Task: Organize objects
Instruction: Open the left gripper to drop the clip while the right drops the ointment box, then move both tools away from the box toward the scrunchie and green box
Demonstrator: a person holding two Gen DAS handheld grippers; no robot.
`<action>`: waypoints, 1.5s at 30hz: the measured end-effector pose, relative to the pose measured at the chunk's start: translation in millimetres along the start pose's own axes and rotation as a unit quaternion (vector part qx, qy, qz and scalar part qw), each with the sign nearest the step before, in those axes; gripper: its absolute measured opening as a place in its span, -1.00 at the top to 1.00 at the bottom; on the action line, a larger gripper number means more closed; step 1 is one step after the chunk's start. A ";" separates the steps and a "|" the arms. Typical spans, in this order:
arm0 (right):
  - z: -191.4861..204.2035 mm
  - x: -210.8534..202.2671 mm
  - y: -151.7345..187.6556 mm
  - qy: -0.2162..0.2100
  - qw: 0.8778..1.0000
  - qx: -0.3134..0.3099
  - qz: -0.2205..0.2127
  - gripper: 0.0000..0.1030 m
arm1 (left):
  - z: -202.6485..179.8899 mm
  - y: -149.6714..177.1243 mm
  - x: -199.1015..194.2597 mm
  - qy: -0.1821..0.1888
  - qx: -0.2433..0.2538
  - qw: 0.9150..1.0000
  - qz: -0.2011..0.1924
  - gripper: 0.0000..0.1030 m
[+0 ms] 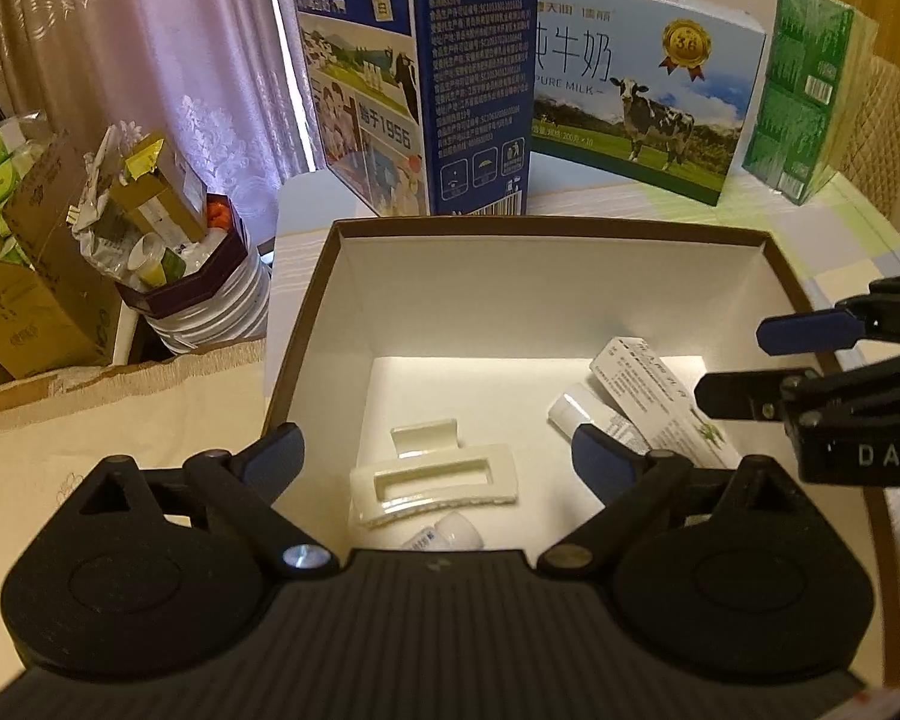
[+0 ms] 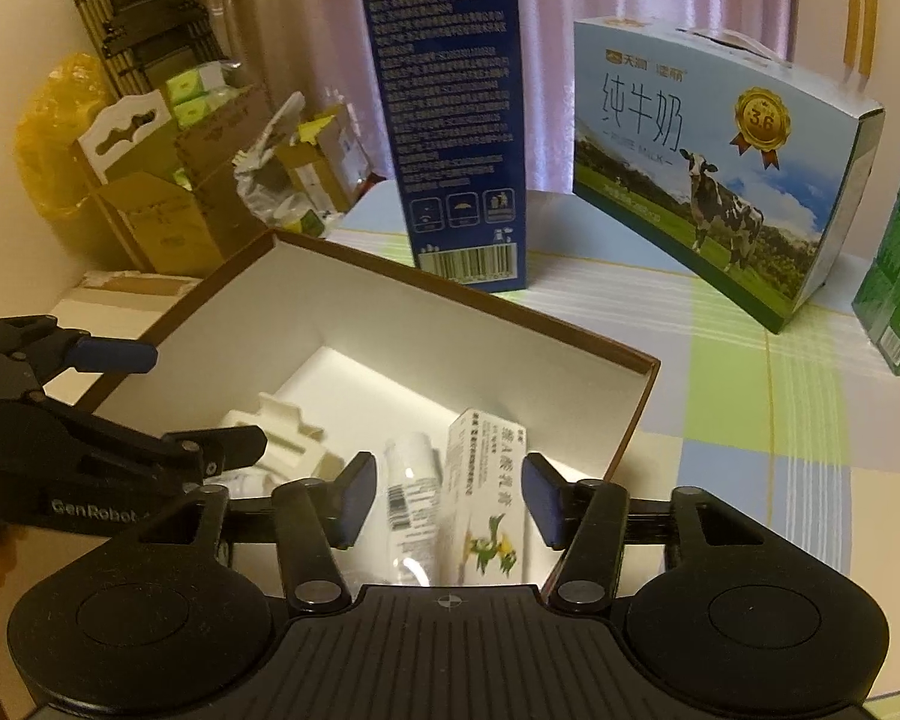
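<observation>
- Hovering over the brown-rimmed box (image 1: pixel 306 324), we keep our left gripper (image 1: pixel 438 456) spread wide, holding nothing.
- Our right gripper (image 2: pixel 447 501) gapes empty too.
- Inside lie a cream hair clip (image 1: pixel 432 480), white tube (image 2: pixel 414 480) and ointment carton (image 2: pixel 489 498).

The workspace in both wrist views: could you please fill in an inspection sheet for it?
Surface: table with checked cloth.
Job's things: open box holding a cream hair clip, a white tube, a small carton and a small bottle.
Clutter: blue milk carton, cow milk box, green pack.
Grippers: left gripper and right gripper open, empty, above the box.
Cables: nothing seen.
Surroundings: curtain, cardboard boxes.
</observation>
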State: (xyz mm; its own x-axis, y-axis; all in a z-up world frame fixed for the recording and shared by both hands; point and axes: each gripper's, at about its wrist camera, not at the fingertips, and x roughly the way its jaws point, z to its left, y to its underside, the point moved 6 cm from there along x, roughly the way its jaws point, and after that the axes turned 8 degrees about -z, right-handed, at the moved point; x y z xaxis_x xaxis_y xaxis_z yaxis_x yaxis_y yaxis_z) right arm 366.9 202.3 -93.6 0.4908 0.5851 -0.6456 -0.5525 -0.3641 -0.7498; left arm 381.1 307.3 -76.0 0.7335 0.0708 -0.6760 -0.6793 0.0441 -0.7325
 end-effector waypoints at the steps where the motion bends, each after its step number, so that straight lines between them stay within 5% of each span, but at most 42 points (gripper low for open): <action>1: 0.8 -2.8 0.5 -0.002 1.000 0.001 -0.002 -0.06 | 1.0 0.4 -4.4 0.000 -0.003 1.000 -0.001 -0.84; 27: 37.6 -104.8 35.1 -0.021 0.999 0.013 -0.030 -0.34 | -2.4 28.2 -118.0 -0.006 -0.078 0.997 -0.012 -0.85; 45: 39.8 -168.0 75.7 -0.032 0.998 0.051 -0.027 -0.36 | -46.8 70.4 -175.3 0.008 -0.088 0.996 0.005 -0.85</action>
State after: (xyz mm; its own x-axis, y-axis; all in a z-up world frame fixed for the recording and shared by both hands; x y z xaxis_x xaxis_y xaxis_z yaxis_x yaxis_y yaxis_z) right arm 215.8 105.3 -36.1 0.4788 0.6479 -0.5924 -0.5938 -0.2580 -0.7622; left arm 205.7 251.3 -12.8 0.7274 0.0538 -0.6841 -0.6739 -0.1317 -0.7270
